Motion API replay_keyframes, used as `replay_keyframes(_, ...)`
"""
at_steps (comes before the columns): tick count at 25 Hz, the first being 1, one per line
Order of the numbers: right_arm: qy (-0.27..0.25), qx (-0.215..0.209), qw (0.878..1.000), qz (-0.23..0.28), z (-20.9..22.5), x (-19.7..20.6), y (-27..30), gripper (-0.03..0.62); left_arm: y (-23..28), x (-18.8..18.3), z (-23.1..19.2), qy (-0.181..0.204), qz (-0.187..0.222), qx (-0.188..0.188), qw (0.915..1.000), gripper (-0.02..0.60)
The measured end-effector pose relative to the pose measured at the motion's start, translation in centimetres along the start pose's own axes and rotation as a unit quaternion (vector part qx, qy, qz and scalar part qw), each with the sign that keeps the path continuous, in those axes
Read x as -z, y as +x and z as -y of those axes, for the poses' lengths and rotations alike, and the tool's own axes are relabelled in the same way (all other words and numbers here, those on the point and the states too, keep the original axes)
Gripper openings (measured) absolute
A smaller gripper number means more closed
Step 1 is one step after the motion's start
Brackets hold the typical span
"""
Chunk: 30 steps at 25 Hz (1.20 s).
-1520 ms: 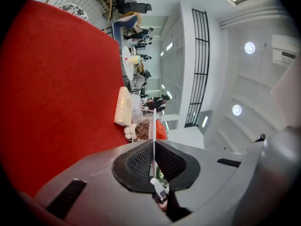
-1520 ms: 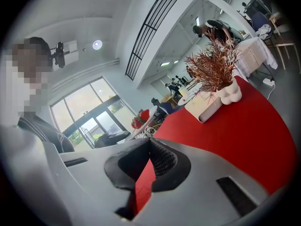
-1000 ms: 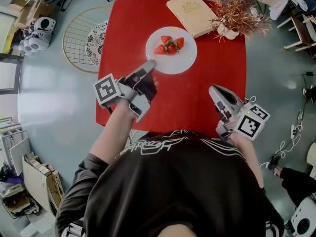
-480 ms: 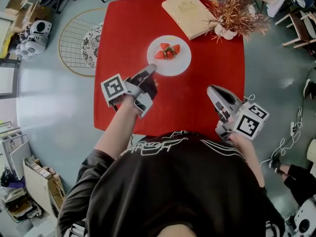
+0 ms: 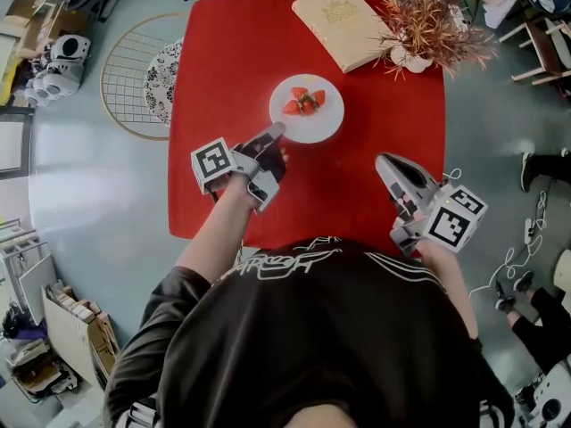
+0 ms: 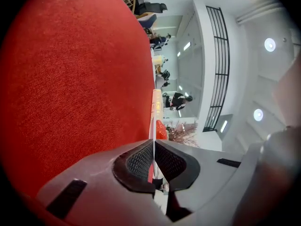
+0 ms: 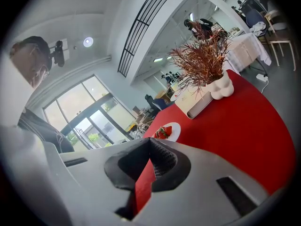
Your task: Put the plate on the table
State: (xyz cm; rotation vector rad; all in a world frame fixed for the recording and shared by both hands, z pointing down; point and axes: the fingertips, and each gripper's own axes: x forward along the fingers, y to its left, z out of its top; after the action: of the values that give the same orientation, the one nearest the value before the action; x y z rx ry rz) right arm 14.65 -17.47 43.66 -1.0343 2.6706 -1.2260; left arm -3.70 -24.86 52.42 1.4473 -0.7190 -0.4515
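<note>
White plate (image 5: 326,124) of strawberries (image 5: 303,103) mid red table (image 5: 232,61), near rim pinched in clamped left gripper (image 5: 277,129), right gripper (image 5: 384,160) jaws together, empty, over table's near edge, tan book (image 5: 343,25), gold emblem, lettering unreadable

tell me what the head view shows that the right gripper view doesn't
Only the head view: the left gripper shut on the plate at its near rim, and a wire rack on the floor. Only the right gripper view: big windows and a black railing overhead. Both: the red table, the plate with its strawberries, the book and the dried plant.
</note>
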Motion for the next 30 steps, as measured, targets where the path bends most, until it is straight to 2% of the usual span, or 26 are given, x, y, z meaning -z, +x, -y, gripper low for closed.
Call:
replay_keyframes(6, 0.000, 0.000, 1.000, 0.003, 0.0, -0.1, 0.2, 0.006, 0.1, -0.1, -1.6, -0.013, 0.000, -0.017, 0.9998, 0.012)
replay_keyframes(11, 0.005, 0.004, 1.000, 0.006, 0.1, 0.1, 0.0, 0.006, -0.1, 0.2, -3.1, -0.023, -0.008, -0.047, 0.9986, 0.013)
replay_keyframes(26, 0.018, 0.005, 1.000, 0.014, -0.3, 0.7, -0.9, 0.006, -0.4, 0.4, -4.6, -0.067, -0.006, -0.076, 0.9949, 0.014)
replay_keyframes(30, 0.023, 0.003, 1.000, 0.015, -0.2, 0.9, -1.2, 0.006, -0.3, 0.5, -4.6, -0.065, -0.006, -0.083, 0.9945, 0.015)
